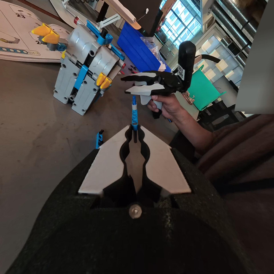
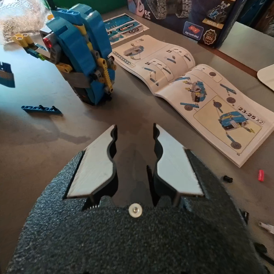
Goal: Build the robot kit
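My left gripper (image 1: 134,126) is shut on the lower end of a thin blue beam (image 1: 134,114) with a black pin. It holds the beam upright above the grey table (image 1: 29,133). My right gripper (image 2: 134,125) is open and empty over the table. In the left wrist view the right gripper (image 1: 125,86) is held by a hand just above the beam's top end. A grey, blue and yellow brick model (image 1: 83,71) stands behind, also in the right wrist view (image 2: 78,59). A second blue beam (image 2: 41,109) lies loose on the table, also in the left wrist view (image 1: 99,139).
An open instruction booklet (image 2: 177,89) lies to the right of the model, with a sticker sheet (image 2: 123,29) and a printed box (image 2: 177,17) behind. A red piece (image 2: 261,175) and a black pin (image 2: 227,178) lie at the right. A blue bin (image 1: 137,49) holds bags of parts. The tips of one gripper are about 20 cm away from the tips of the other.
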Action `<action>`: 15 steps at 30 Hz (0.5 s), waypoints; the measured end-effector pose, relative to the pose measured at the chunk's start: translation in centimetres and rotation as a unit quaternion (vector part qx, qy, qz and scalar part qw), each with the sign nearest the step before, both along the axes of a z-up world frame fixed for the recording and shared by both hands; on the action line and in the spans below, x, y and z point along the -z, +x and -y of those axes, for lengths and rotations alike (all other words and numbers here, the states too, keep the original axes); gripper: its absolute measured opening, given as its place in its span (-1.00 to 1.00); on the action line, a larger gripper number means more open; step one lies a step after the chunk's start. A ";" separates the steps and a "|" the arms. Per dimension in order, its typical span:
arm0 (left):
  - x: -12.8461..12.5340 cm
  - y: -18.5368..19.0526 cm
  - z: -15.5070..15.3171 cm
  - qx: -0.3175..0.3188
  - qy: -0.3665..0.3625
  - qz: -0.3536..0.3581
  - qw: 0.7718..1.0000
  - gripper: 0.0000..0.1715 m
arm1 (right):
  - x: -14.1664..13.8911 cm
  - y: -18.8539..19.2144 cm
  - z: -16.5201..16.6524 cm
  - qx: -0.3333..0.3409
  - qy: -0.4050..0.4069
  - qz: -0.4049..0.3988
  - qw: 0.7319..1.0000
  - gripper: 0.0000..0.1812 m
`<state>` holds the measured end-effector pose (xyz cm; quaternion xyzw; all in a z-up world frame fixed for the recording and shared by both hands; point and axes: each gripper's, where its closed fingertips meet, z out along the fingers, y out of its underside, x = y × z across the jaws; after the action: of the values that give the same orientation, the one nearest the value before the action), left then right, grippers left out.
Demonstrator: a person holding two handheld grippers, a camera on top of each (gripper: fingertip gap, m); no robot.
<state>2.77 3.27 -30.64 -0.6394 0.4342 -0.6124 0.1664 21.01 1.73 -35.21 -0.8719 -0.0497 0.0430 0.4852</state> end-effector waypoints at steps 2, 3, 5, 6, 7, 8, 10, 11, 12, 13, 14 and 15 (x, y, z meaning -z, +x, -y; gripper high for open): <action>0.0 0.0 0.1 0.003 0.003 0.000 1.000 -0.92 | 0.5 -0.3 0.1 -0.009 -0.012 -0.013 1.000 -0.47; 0.0 0.0 0.1 0.003 0.004 0.001 1.000 -0.92 | 0.5 -0.5 0.1 -0.011 -0.012 -0.021 1.000 -0.48; 0.0 0.0 0.1 0.002 0.004 0.001 1.000 -0.92 | 0.3 -0.7 0.1 -0.015 -0.009 -0.034 0.999 -0.51; 0.0 0.0 0.2 0.004 0.004 0.001 1.000 -0.92 | 0.3 -0.8 0.1 -0.015 -0.008 -0.038 0.999 -0.51; 0.0 0.0 0.2 0.004 0.004 0.001 1.000 -0.92 | 0.3 -0.7 0.1 -0.014 -0.007 -0.040 0.999 -0.51; 0.0 0.0 0.1 0.003 0.003 0.001 1.000 -0.92 | 0.3 -0.7 0.1 -0.013 -0.007 -0.040 0.999 -0.52; 0.0 0.0 0.2 0.006 0.001 0.001 1.000 -0.92 | 0.5 -0.6 0.1 -0.014 -0.012 -0.044 0.999 -0.52; 0.0 0.0 0.2 0.006 0.000 0.001 1.000 -0.92 | 0.5 -0.6 0.1 -0.015 -0.012 -0.048 0.999 -0.53; 0.0 0.0 0.2 0.007 -0.001 0.001 1.000 -0.92 | 0.5 -0.7 0.1 -0.015 -0.011 -0.052 0.998 -0.54; 0.0 0.0 0.2 0.007 -0.002 0.002 1.000 -0.92 | 0.4 -0.7 0.1 -0.017 -0.009 -0.057 0.998 -0.55; 0.0 0.0 0.2 0.007 -0.004 0.003 1.000 -0.92 | 0.3 -0.8 0.1 -0.018 -0.008 -0.062 0.998 -0.56; -0.1 0.0 0.1 0.006 -0.005 0.003 1.000 -0.92 | 0.3 -0.8 0.1 -0.018 -0.007 -0.065 0.998 -0.56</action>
<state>2.75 3.15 -30.57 -0.6355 0.4342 -0.6178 0.1609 20.19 1.63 -35.48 -0.8696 -0.0329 0.1088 0.4805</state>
